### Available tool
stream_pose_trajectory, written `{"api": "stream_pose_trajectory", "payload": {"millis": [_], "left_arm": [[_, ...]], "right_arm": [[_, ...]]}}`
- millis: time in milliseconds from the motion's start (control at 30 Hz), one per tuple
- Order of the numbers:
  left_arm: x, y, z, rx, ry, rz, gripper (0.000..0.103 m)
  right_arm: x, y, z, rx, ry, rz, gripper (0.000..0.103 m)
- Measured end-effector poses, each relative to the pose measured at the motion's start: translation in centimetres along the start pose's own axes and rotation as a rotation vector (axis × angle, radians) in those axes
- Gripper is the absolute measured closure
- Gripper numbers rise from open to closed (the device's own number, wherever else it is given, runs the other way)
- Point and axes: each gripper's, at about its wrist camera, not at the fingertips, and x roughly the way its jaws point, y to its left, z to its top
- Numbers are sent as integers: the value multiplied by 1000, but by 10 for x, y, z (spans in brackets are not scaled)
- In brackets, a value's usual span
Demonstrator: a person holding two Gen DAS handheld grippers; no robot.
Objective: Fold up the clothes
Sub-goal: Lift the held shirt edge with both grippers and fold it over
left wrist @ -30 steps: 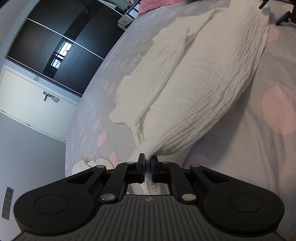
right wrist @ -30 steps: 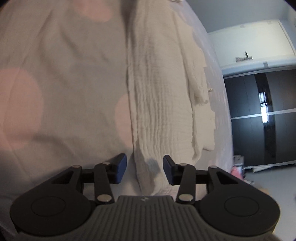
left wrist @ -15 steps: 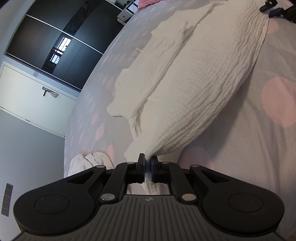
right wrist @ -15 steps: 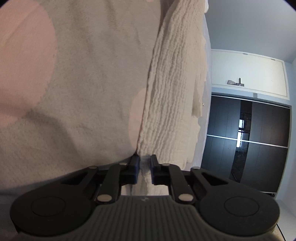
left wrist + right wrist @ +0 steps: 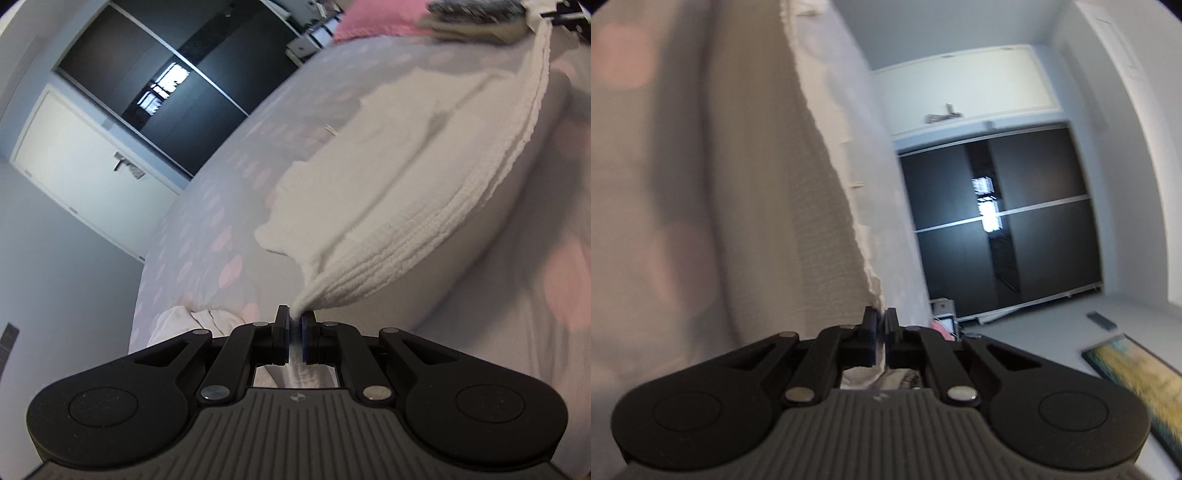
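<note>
A white crinkled garment [image 5: 413, 206] lies on the grey bedspread with pink dots [image 5: 207, 236]. My left gripper [image 5: 294, 323] is shut on one corner of the garment and lifts its edge off the bed. My right gripper [image 5: 881, 321] is shut on the opposite end of the same garment [image 5: 798, 206], whose edge hangs raised beside it. The far end of the raised edge reaches the other gripper at the top right of the left wrist view [image 5: 565, 18].
A second white cloth [image 5: 192, 321] lies bunched on the bed left of my left gripper. A pink pillow [image 5: 373, 22] is at the bed's far end. A dark sliding wardrobe [image 5: 997, 221] and a white door [image 5: 85, 162] stand beyond. A framed picture [image 5: 1134, 380] lies on the floor.
My right gripper closed on the garment's end, then both grippers lifted the edge off the bed. The views tilted up toward the wardrobe.
</note>
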Motion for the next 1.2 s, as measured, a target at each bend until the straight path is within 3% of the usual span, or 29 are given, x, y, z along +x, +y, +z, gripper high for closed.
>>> {"api": "stream_pose_trajectory", "payload": {"millis": [133, 300, 567, 933, 1200], "left_arm": [[2, 27, 24, -72, -27, 0, 99], [16, 59, 59, -49, -62, 28, 99], [86, 102, 113, -5, -24, 7, 99], [243, 106, 157, 22, 134, -29, 99], [335, 84, 154, -35, 231, -57, 99]], "right_arm": [[24, -36, 16, 92, 24, -45, 99], [67, -76, 33, 127, 33, -81, 99], [154, -118, 49, 184, 76, -35, 99], [341, -111, 79, 279, 201, 77, 99], [423, -62, 72, 334, 297, 158, 99]]}}
